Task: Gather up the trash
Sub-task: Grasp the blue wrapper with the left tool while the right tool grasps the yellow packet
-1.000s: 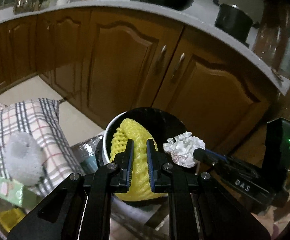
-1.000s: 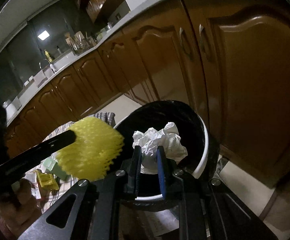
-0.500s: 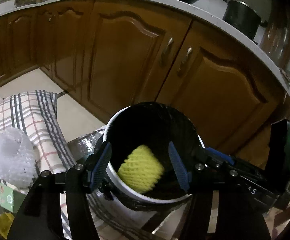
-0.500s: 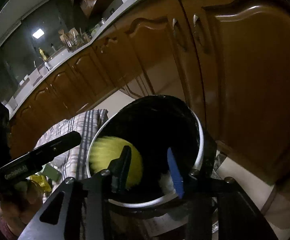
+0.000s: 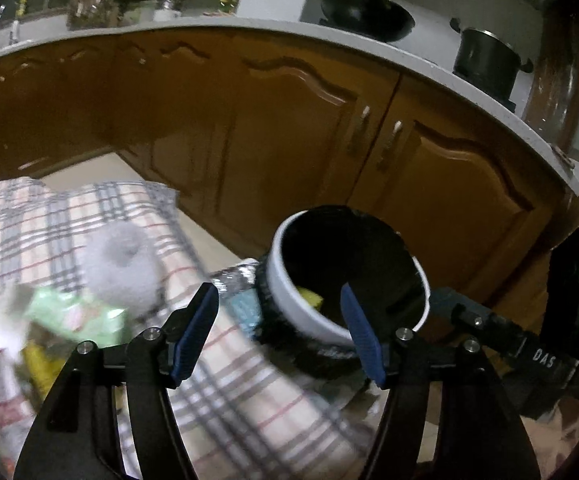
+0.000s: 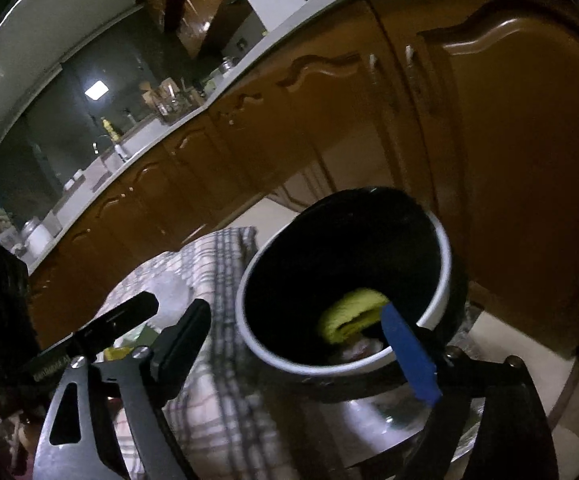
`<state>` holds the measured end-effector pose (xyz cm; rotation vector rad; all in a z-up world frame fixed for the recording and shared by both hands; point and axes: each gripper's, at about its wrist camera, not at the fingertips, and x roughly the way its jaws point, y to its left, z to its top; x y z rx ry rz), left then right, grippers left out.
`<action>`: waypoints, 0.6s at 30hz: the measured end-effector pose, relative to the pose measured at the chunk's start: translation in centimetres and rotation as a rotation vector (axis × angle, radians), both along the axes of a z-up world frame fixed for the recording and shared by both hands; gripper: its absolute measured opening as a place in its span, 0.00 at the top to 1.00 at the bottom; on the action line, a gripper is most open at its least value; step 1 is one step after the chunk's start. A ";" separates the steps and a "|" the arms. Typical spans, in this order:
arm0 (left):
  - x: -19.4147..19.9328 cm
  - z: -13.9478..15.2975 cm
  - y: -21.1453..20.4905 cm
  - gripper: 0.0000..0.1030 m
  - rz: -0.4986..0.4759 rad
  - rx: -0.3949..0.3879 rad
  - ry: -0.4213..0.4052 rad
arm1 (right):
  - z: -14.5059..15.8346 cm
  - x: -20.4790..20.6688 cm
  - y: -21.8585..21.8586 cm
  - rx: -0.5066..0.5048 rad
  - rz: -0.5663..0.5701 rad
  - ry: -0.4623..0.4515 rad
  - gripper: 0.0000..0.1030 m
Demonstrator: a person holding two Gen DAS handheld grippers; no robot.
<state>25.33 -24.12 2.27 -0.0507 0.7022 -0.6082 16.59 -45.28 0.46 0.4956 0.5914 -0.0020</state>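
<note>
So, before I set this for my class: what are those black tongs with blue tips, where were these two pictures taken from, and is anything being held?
No robot here: a person holds a two-fingered grabber in each hand, with a wide-angle camera on each looking along its fingers. One picture is from the left gripper, the other from the right gripper. Both stand open and empty. Ahead is a white-rimmed trash bin with a black liner; a yellow foam net lies inside. To its left, a checked cloth carries a white foam net and a green wrapper, both blurred. Behind are wooden cabinets.
</note>
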 end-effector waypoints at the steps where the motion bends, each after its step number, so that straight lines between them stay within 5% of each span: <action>1: -0.5 0.1 0.8 0.36 0.011 0.004 -0.012 | 0.1 -0.1 0.6 0.003 0.009 -0.004 0.10; 18: -6.4 0.5 12.1 0.32 0.175 0.033 -0.083 | -0.2 -1.3 8.3 0.031 0.134 -0.024 0.09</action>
